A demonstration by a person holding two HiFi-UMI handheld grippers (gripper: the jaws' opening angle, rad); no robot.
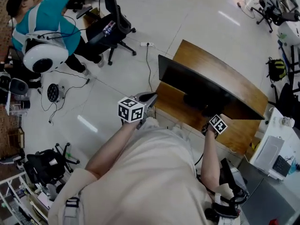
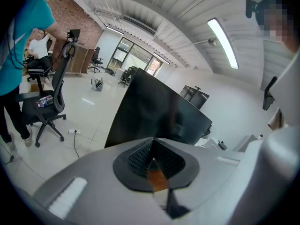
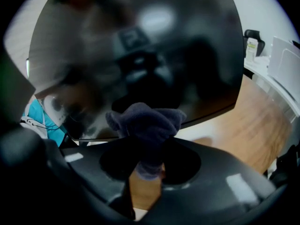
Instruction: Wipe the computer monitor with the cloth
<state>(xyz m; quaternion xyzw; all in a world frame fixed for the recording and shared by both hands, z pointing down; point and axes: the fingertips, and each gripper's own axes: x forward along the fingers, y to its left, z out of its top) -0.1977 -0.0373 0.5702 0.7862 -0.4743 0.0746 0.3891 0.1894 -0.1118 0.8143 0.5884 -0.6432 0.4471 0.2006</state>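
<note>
A black monitor (image 1: 206,92) stands on a wooden desk (image 1: 236,81), its dark screen facing me. My right gripper (image 1: 215,122) is low in front of the screen's right part. It is shut on a bunched dark purple-grey cloth (image 3: 146,124), which sticks out past the jaws right at the screen (image 3: 140,46). My left gripper (image 1: 146,99) hovers off the monitor's left edge, short of the desk. Its jaws are shut with nothing between them, and they point at the monitor (image 2: 157,114).
A person in a teal shirt (image 1: 47,15) stands at the far left beside a black office chair (image 1: 112,25). A power strip and cable (image 1: 147,45) lie on the floor behind the desk. White equipment (image 1: 272,151) sits to the right of the desk.
</note>
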